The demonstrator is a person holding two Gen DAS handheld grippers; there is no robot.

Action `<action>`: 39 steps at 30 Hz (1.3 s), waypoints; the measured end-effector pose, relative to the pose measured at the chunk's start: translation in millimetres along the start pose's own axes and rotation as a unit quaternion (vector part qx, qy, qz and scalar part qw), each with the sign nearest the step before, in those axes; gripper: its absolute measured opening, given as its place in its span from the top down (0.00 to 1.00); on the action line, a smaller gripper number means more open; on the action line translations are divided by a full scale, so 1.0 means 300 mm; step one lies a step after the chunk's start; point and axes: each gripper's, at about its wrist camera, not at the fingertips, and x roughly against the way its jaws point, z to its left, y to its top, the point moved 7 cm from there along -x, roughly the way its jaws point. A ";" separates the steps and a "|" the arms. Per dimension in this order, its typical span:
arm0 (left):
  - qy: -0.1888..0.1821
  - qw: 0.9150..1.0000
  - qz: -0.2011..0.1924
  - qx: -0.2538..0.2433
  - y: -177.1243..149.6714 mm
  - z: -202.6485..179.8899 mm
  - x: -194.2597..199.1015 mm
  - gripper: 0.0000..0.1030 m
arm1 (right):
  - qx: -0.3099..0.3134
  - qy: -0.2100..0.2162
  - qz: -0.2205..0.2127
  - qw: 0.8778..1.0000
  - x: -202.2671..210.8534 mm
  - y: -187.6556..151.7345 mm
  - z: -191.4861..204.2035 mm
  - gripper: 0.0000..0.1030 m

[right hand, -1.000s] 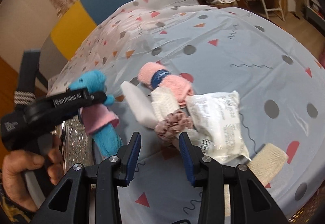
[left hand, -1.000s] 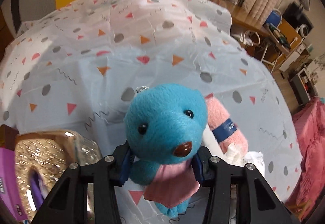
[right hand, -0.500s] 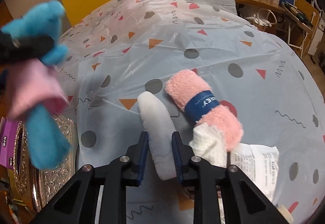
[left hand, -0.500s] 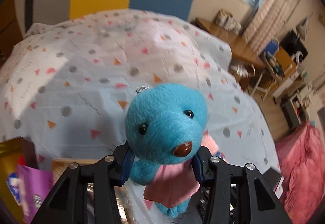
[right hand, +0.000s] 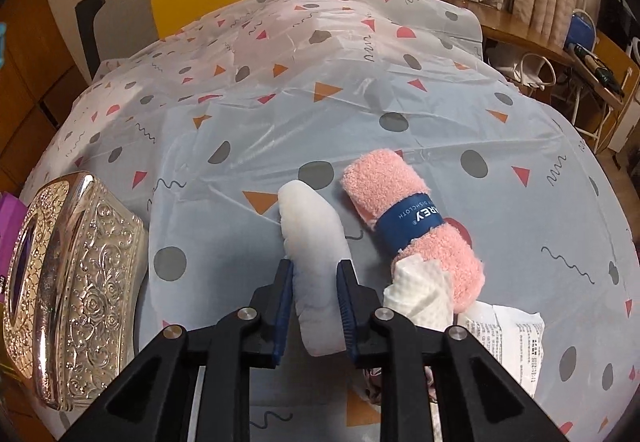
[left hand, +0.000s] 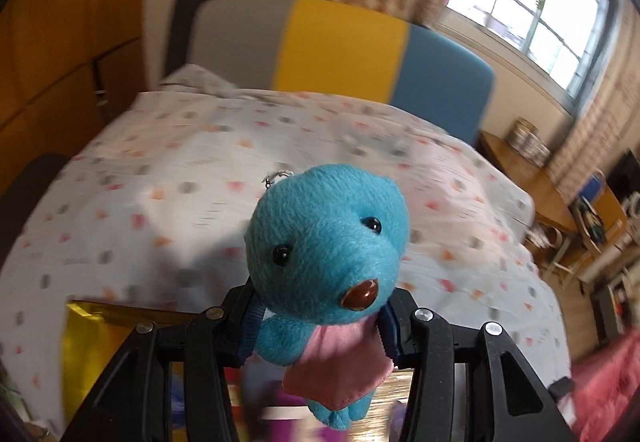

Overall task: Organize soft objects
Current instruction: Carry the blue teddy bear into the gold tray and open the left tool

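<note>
A blue plush bear (left hand: 326, 254) with a pink cloth on its chest fills the middle of the left wrist view; my left gripper (left hand: 320, 326) is shut on its body and holds it high above the patterned tablecloth (left hand: 192, 177). In the right wrist view my right gripper (right hand: 316, 290) is shut on a white padded pouch (right hand: 310, 230) that lies on the tablecloth (right hand: 320, 89). Just right of it lies a rolled pink towel (right hand: 412, 217) with a blue band, touching a white textured cloth (right hand: 420, 290).
An ornate silver box (right hand: 68, 282) stands at the left table edge, with purple packaging (right hand: 10, 209) beside it. A white plastic packet (right hand: 512, 346) lies at the right. A gold box (left hand: 96, 342) shows under the left gripper. A grey, yellow and blue headboard (left hand: 340, 41) stands behind the table.
My left gripper has lifted the bear up and away, so more wall and window show. My right gripper has moved left from the scrunchie pile and shut on the white pouch.
</note>
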 end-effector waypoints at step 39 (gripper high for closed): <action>0.114 0.983 0.060 0.128 -0.527 0.792 -0.084 0.24 | 0.053 -0.030 -0.012 0.998 -0.009 -0.010 0.052 0.80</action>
